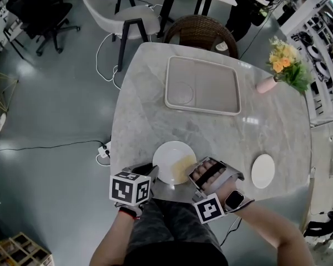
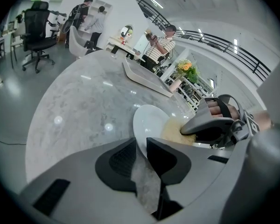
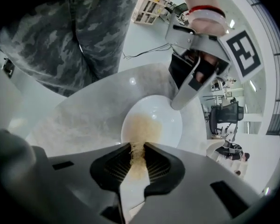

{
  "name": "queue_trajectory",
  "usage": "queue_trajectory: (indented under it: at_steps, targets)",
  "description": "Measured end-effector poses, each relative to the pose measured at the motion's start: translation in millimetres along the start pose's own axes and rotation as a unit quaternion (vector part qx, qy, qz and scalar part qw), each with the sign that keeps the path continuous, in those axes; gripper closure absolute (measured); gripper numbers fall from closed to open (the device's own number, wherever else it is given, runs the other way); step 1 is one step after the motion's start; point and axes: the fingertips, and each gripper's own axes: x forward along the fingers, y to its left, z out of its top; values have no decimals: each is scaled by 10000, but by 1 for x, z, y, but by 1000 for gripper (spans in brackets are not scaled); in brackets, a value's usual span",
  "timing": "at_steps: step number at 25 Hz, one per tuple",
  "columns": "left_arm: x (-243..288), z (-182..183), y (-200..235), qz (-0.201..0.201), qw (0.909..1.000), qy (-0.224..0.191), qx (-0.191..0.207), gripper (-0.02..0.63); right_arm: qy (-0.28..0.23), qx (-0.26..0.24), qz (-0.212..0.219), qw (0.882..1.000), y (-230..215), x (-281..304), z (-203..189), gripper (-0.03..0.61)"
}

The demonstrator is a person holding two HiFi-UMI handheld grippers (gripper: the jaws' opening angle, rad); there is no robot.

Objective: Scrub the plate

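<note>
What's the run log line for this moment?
left gripper: jaws shut on plate rim | right gripper: jaws shut on scrub pad | pad: on plate | plate: on table

No words, numbers or brand names can be read anywhere. Only black-and-white square code patterns are shown. They are printed on the left cube of the left gripper and the right cube of the right gripper, both just nearside of the white plate.
</note>
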Motion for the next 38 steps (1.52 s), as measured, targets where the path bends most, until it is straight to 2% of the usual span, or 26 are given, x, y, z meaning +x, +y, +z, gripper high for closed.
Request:
queue_trajectory:
  at_steps: [6, 14, 24, 26, 29, 30, 38]
  targets:
    - [0, -1, -2, -75, 10000, 47, 36, 534, -275, -401, -166, 9987, -12, -1, 25, 508]
    - [-3, -1, -5, -416, 9991, 67, -72, 532, -205, -673, -463, 9964, -47, 16, 17, 508]
    - [-5, -5, -6, -524, 9985, 177, -48, 532, 63, 183, -777, 9968, -90, 32, -12, 508]
    - [-4, -6, -7, -526, 9984, 190, -47, 532, 89, 489, -762, 9958, -89, 34, -20, 508]
    - [-4, -7, -8, -530, 9983, 224, -28, 532, -203, 1268, -484, 9905, -76, 36, -20, 508]
    - [-4, -8, -8, -532, 9983, 232, -22, 532, -193, 1363, -445, 9895, -72, 36, -23, 508]
    - [-3, -7, -7, -537, 9982, 265, -68, 532, 100, 1329, -170, 9909, -31, 26, -48, 508]
